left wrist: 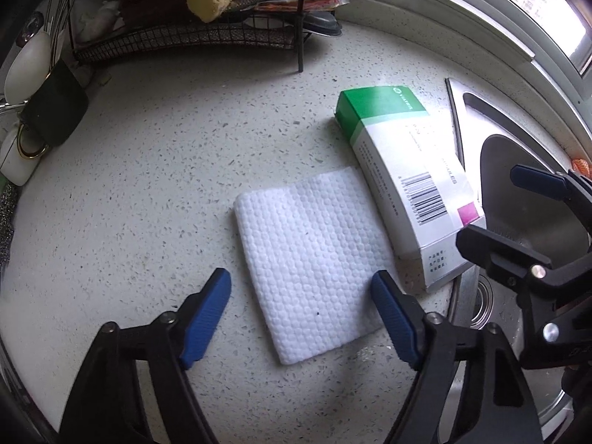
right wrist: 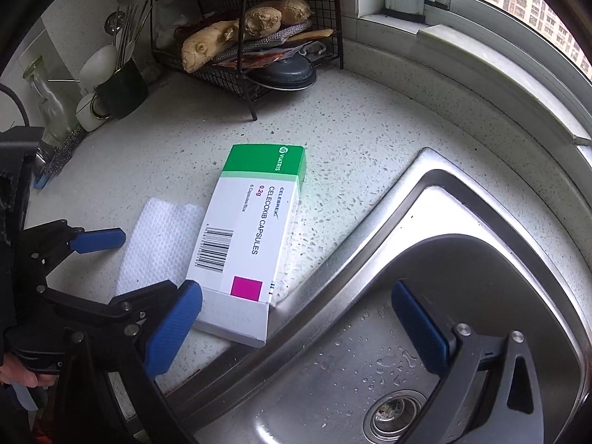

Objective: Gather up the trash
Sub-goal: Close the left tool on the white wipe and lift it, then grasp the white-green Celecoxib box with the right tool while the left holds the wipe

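- The left tool (left wrist: 299,318) is held pointing steeply down over a folded white wipe (left wrist: 314,259) that lies flat on the speckled bench (left wrist: 148,185); its blue pads are spread, one on each side of the wipe's near end, and nothing is pinched yet. The stance is judged to be a line-up for closing on the wipe.
- The right tool (right wrist: 296,329) is spread wide, with nothing between its pads; one pad is seen just beside the near corner of a medicine carton (right wrist: 251,244), the other over the steel sink (right wrist: 481,222). It appears to be set to take the carton.
- The carton lies flat on the bench, its near end reaching the sink's rim, and it overlaps one edge of the wipe. Both are taken to be the trash to be collected; no bin is in view.
- On the carton can be read "VIATRIS" on the green band, then "CELEBREX", "CELECOXIB CAPSULES" and "0.2g"; a barcode and a magenta square are printed below. The smaller print cannot be read with certainty.
- Ginger roots (right wrist: 229,37) are stored in a black wire rack (right wrist: 259,74) at the back, clear of the work.
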`<state>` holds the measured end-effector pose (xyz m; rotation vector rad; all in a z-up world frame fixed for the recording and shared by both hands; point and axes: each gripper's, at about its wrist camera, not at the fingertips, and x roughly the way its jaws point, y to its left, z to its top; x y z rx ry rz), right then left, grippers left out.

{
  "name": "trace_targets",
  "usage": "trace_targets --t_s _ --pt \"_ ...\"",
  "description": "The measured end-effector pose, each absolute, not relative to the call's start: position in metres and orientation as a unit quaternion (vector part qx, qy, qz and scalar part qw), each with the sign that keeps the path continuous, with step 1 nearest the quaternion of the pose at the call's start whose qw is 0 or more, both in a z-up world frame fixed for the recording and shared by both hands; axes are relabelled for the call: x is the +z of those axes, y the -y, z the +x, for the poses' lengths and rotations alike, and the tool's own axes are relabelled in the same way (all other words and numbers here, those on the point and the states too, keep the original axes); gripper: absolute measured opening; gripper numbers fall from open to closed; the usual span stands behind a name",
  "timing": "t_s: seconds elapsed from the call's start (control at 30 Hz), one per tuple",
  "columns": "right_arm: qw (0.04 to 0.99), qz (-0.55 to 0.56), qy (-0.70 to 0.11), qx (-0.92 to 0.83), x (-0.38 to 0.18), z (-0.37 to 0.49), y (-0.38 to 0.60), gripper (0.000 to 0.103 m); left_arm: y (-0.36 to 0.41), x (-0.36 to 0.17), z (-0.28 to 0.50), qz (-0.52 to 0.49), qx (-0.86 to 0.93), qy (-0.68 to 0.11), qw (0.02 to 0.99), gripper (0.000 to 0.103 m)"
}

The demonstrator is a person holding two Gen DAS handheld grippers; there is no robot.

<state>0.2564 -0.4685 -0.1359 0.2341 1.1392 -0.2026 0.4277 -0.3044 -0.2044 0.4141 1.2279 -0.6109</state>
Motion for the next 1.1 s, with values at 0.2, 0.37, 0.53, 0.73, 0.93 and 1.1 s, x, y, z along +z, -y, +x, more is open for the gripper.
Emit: trace_targets --t_s 0.2,0.37,0.53,0.73,0.93,1.1 --pt "0.829 0.113 -0.54 -0.091 -0.136 0.255 0.466 0.102 0.313 -0.199 0.414 0.171 -0.289 -0.559 0.758 0.025" --pt "0.829 0.112 -0.541 -0.084 -0.135 0.258 0.461 0.102 0.312 -0.198 0.402 0.158 -0.301 -0.568 0.749 0.009" --pt "0.832 0.105 -0.541 -0.073 -0.131 0.267 0.453 0.102 0.294 -0.188 0.405 0.148 -0.293 -0.569 0.754 0.006" --pt "0.83 0.097 -0.546 -0.057 -0.133 0.286 0.441 0.102 0.263 -0.171 0.424 0.115 -0.275 -0.566 0.769 0.006" --pt "0.824 0.087 -0.558 -0.05 -0.148 0.303 0.432 0.102 0.245 -0.167 0.426 0.116 -0.25 -0.566 0.777 0.006" --pt "0.82 0.079 -0.565 -0.042 -0.159 0.314 0.428 0.102 0.236 -0.181 0.437 0.118 -0.233 -0.576 0.774 0.006"
